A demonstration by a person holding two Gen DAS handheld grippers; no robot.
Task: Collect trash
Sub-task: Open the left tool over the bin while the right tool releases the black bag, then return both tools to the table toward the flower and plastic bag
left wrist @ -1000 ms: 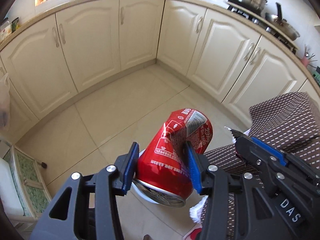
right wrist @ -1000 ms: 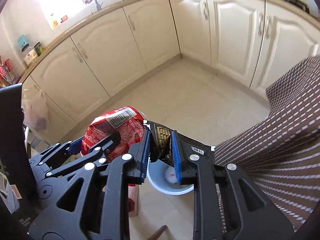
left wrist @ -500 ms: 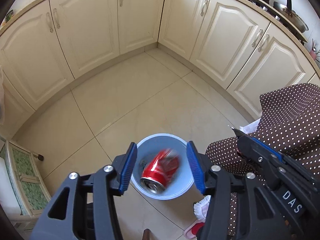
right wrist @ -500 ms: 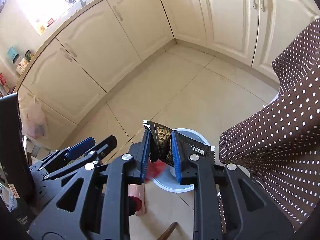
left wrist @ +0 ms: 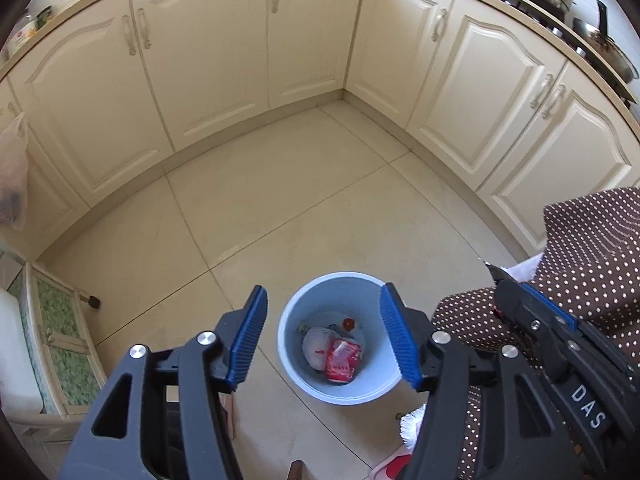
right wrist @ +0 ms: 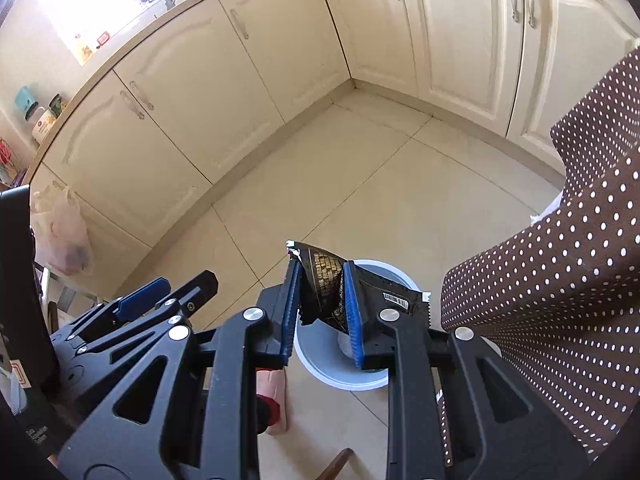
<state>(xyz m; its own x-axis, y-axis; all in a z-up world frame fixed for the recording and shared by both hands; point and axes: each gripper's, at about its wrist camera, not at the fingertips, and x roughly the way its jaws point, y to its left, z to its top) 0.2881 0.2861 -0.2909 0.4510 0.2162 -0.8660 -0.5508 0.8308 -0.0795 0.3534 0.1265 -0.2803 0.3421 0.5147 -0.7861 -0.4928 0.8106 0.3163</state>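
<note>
1. The left tool (left wrist: pixel 322 338) is opening, empty; the red can (left wrist: pixel 342 366) it held a second ago now lies in the blue bin (left wrist: pixel 292 354) below.
2. The right tool (right wrist: pixel 320 308) stays clamped on the black wrapper (right wrist: pixel 326 284) above the bin (right wrist: pixel 320 368); its drop comes next.

The left hand-held gripper (left wrist: pixel 322 336) points steeply down, its jaws opening with nothing between them. The right hand-held gripper (right wrist: pixel 320 312) stays pinched on a black wrapper (right wrist: pixel 324 288).

Both black claws (left wrist: pixel 322 334) (right wrist: pixel 320 304) carry blue ribbed pads (left wrist: pixel 248 336) and silver screws (one stamped "DAS").
</note>
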